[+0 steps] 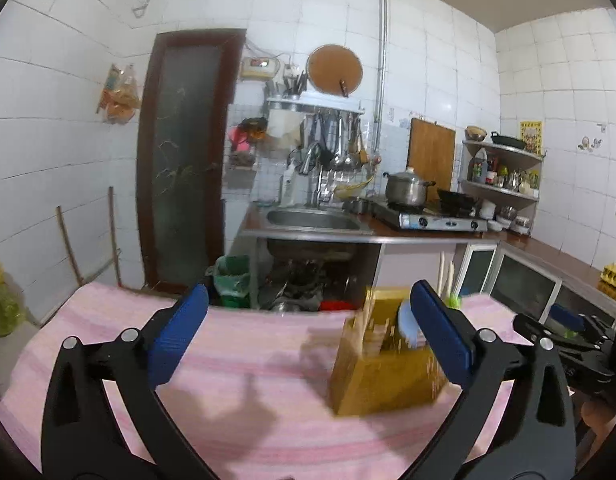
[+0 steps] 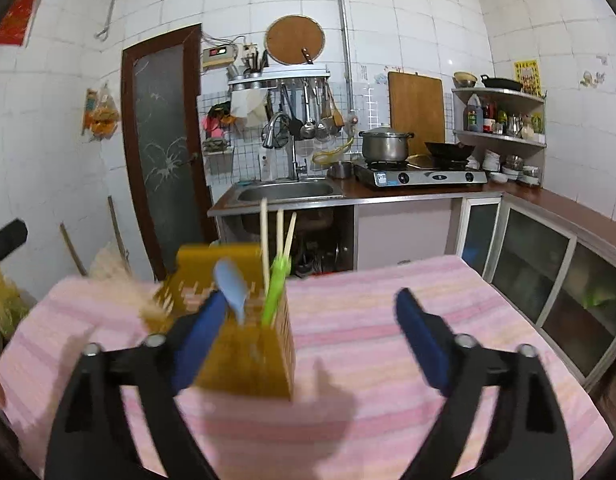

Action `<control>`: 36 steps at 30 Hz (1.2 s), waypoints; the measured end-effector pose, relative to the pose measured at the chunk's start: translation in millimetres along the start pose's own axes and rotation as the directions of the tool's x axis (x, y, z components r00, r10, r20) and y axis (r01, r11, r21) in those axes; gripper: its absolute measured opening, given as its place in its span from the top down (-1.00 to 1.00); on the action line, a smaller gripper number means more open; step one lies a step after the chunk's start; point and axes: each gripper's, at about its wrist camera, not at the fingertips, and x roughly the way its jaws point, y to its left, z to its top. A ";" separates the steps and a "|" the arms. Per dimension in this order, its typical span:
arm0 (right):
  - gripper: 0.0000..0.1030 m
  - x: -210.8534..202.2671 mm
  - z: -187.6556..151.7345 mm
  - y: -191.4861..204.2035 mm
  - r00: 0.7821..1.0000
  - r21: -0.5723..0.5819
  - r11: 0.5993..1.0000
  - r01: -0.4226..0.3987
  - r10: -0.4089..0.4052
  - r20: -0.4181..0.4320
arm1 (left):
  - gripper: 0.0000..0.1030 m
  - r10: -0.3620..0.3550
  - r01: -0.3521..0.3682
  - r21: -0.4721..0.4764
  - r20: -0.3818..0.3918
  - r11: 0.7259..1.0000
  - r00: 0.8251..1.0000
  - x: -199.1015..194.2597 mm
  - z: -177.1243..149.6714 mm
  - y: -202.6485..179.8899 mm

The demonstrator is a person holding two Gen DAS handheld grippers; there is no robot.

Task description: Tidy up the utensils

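Observation:
A yellow slotted utensil holder stands upright on the pink striped towel. In it stand a light blue spoon, a green utensil and three wooden chopsticks. My right gripper is open and empty, its left finger just in front of the holder. In the left wrist view the holder stands on the towel partly behind the right finger of my open, empty left gripper. The right gripper shows at the right edge there.
Beyond the towel's far edge are a steel sink, a gas stove with a pot and a wok, a dark door and glass-front cabinets at the right. A green bin stands under the counter.

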 end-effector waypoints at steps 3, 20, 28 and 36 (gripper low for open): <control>-0.92 -38.7 -36.0 8.0 1.000 -0.022 1.000 -0.010 0.010 0.005 | -0.90 0.028 -0.028 0.012 -0.019 1.000 0.999 -31.7 -26.9 4.2; -0.92 -128.8 -145.6 34.4 0.999 -0.051 0.998 -0.029 0.031 0.031 | -0.90 0.116 -0.109 0.073 -0.098 0.991 0.988 -110.3 -160.6 8.1; -0.92 -132.2 -152.0 35.2 0.999 -0.052 0.998 -0.031 0.032 0.031 | -0.90 0.102 -0.099 0.055 -0.063 0.994 0.993 -122.7 -165.6 12.9; -0.92 -140.6 -154.0 31.8 0.998 -0.030 1.000 -0.003 0.005 0.062 | -0.90 0.088 -0.086 0.066 -0.030 0.994 0.996 -129.5 -162.9 8.0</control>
